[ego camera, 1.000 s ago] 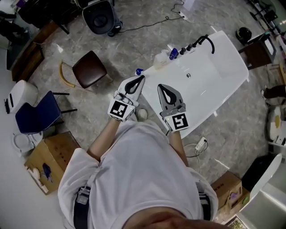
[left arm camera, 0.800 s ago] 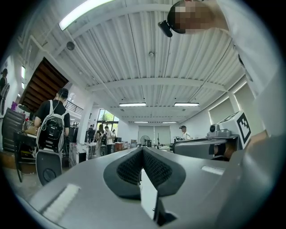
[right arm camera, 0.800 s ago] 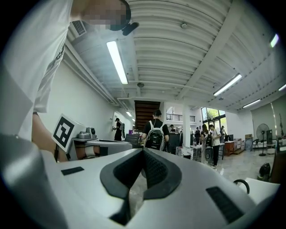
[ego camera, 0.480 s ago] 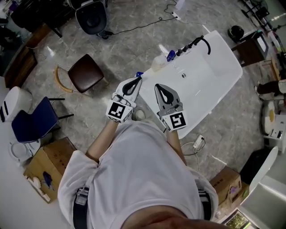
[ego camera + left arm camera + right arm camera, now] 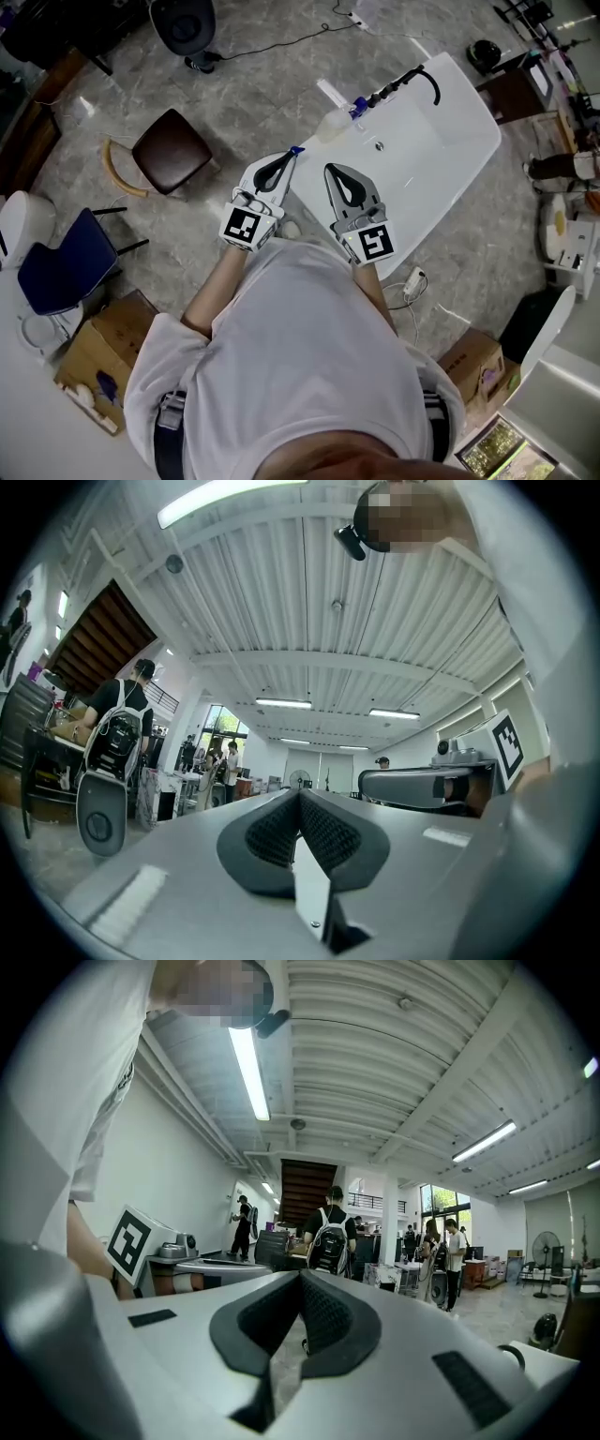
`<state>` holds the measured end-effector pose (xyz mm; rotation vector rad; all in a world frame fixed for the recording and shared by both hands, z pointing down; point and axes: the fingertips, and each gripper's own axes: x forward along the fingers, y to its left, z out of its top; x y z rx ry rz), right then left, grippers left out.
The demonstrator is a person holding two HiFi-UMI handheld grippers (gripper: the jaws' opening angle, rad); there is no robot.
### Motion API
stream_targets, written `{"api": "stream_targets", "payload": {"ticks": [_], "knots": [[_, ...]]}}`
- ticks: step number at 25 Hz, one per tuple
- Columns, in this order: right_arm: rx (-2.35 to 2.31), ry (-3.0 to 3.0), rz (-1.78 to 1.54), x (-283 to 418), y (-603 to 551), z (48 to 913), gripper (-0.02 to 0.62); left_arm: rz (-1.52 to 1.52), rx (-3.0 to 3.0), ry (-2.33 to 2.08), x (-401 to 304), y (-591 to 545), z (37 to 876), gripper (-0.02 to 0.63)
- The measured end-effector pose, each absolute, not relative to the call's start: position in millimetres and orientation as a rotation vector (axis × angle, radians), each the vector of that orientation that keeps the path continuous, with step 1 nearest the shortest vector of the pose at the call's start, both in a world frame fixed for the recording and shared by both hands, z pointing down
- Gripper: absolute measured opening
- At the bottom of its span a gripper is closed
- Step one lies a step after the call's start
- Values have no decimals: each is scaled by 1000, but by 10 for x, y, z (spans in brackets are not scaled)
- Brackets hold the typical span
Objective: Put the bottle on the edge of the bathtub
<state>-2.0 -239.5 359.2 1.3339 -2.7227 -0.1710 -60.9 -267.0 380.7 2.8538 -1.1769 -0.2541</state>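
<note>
Both grippers are empty with their jaws pressed together, the left gripper (image 5: 290, 158) (image 5: 300, 795) and right gripper (image 5: 333, 172) (image 5: 300, 1277) held side by side in front of the person's white shirt (image 5: 300, 356), which hides the arms and the floor below them. Beyond the tips, the white bathtub (image 5: 450, 178) runs away to the far right, its near end cut off behind the right gripper. A brown stool (image 5: 171, 150) stands well apart on the left. The bottle (image 5: 336, 122), pale with a blue cap, lies at the tub's far-left edge beside the black faucet (image 5: 412, 84), well clear of both grippers; whether it rests on the rim or just beside it is hard to tell. A small blue object (image 5: 296, 149) shows just beyond the left gripper's tip, too small to identify.
</note>
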Motion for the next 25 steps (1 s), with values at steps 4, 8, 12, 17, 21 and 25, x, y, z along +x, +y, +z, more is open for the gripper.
{"api": "stream_targets", "payload": {"ticks": [4, 8, 12, 17, 21, 25], "knots": [[1354, -2713, -165, -98, -2468, 3566, 2, -277, 2876, -1137, -643, -2708, 3788, 0], [1374, -2695, -160, -130, -2527, 3578, 2, -295, 2877, -1110, -674, -2758, 3725, 0], [1397, -2683, -148, -165, -2562, 3612, 0, -296, 2872, -1110, -729, -2816, 3739, 2], [1408, -2699, -155, -121, -2565, 3578, 0, -275, 2875, -1104, -693, -2806, 3738, 0], [1412, -2706, -165, -50, -2554, 3575, 0, -301, 2902, -1097, -606, -2771, 3669, 1], [1419, -2723, -164, 83, -2558, 3610, 0, -237, 2923, -1121, -475, -2778, 3712, 0]]}}
